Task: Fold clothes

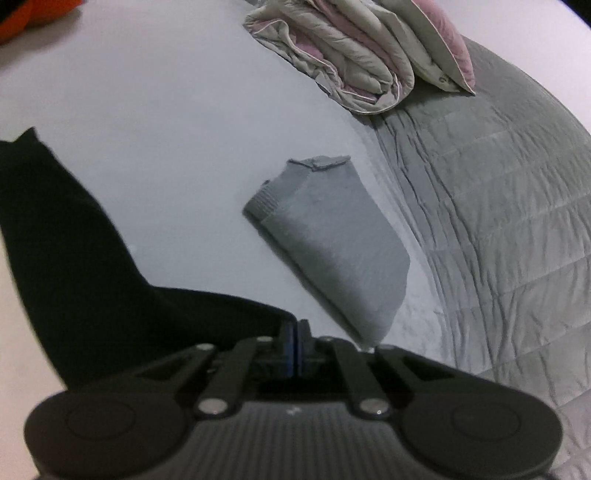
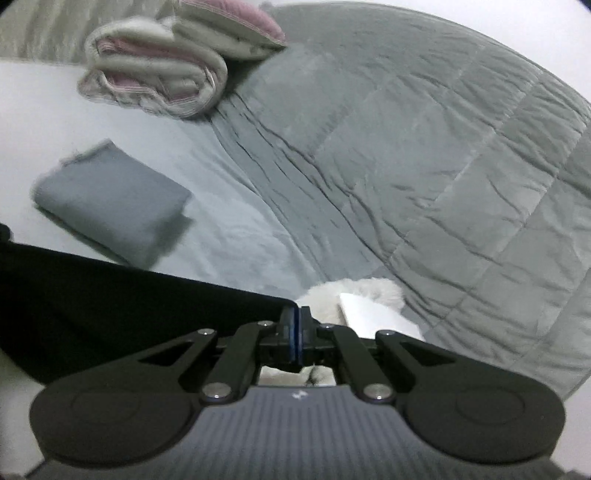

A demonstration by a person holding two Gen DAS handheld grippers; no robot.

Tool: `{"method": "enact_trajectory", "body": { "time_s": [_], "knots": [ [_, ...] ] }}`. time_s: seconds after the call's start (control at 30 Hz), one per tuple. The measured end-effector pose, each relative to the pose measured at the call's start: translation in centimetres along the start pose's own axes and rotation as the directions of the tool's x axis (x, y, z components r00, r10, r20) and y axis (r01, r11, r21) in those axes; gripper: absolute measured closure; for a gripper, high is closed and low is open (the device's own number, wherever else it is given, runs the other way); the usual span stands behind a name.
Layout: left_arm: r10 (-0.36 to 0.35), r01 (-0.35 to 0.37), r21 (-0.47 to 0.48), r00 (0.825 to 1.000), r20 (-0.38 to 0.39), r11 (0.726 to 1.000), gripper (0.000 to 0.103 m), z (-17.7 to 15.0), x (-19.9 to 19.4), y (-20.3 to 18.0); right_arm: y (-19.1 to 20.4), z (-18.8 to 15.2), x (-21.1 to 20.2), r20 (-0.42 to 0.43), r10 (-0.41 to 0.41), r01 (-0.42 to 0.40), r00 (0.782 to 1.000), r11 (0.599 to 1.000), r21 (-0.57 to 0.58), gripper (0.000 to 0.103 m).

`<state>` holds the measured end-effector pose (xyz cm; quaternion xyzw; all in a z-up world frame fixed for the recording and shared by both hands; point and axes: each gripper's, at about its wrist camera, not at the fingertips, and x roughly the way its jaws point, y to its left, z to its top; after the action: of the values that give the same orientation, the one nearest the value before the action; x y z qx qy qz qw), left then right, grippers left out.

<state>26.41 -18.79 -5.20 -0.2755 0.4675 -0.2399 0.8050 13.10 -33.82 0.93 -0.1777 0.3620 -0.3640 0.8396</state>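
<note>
Black garment (image 1: 74, 266), smooth matte fabric, stretched taut off the bed between both grippers: left gripper (image 1: 294, 332) clamped closed on one corner, right gripper (image 2: 295, 317) clamped closed on another corner, both level, fingers pointing forward across the bed. Folded grey knit garment (image 1: 332, 243), rectangular, ribbed cuff edge, lies flat on pale sheet (image 1: 166, 129) just beyond. Fluffy white item (image 2: 354, 291) under right gripper. Quilted grey comforter (image 2: 443, 166), wrinkled, to the right. Rolled beige-pink duvet (image 1: 351, 55) at far end. Orange fabric (image 1: 33, 14) in far left corner.
</note>
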Motion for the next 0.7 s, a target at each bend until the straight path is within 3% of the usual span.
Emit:
{"method": "enact_trajectory", "body": {
  "time_s": [0.13, 0.2, 0.27, 0.33, 0.37, 0.43, 0.47, 0.7],
  "knots": [
    [-0.02, 0.02, 0.023, 1.0, 0.005, 1.0, 0.1, 0.1, 0.8, 0.4, 0.8, 1.6, 3.6, -0.075, -0.102, 0.097, 0.992, 0.993, -0.064, 0.103],
    [-0.017, 0.016, 0.033, 1.0, 0.005, 0.999, 0.097, 0.3, 0.9, 0.7, 1.4, 2.0, 4.9, -0.105, -0.114, 0.106, 0.988, 0.991, -0.076, 0.103],
    [-0.02, 0.02, 0.039, 1.0, 0.009, 0.999, 0.085, 0.7, 0.6, 1.1, 2.4, 2.3, 6.0, -0.116, -0.145, 0.132, 0.983, 0.985, -0.109, 0.103],
    [-0.027, 0.026, 0.05, 1.0, 0.017, 0.998, 0.067, 0.8, 0.0, 1.5, 2.8, 2.3, 6.9, -0.125, -0.156, 0.141, 0.98, 0.982, -0.125, 0.092],
    [-0.031, 0.029, 0.068, 0.999, 0.027, 0.997, 0.065, 0.8, -0.6, 1.6, 2.9, 2.2, 7.2, -0.132, -0.153, 0.137, 0.979, 0.983, -0.126, 0.088],
    [-0.032, 0.027, 0.106, 0.999, 0.037, 0.994, 0.061, 0.8, -1.5, 1.8, 2.6, 1.9, 6.8, -0.126, -0.112, 0.102, 0.986, 0.991, -0.089, 0.071],
    [-0.033, 0.028, 0.124, 0.999, 0.039, 0.992, 0.061, 0.7, -2.0, 1.9, 2.4, 1.7, 6.4, -0.116, -0.097, 0.089, 0.988, 0.993, -0.071, 0.068],
    [-0.034, 0.02, 0.221, 0.998, 0.061, 0.975, 0.054, -1.2, -6.9, 3.3, 1.7, 0.1, 3.1, -0.084, 0.119, -0.112, 0.989, 0.99, 0.088, 0.066]
  ]
}}
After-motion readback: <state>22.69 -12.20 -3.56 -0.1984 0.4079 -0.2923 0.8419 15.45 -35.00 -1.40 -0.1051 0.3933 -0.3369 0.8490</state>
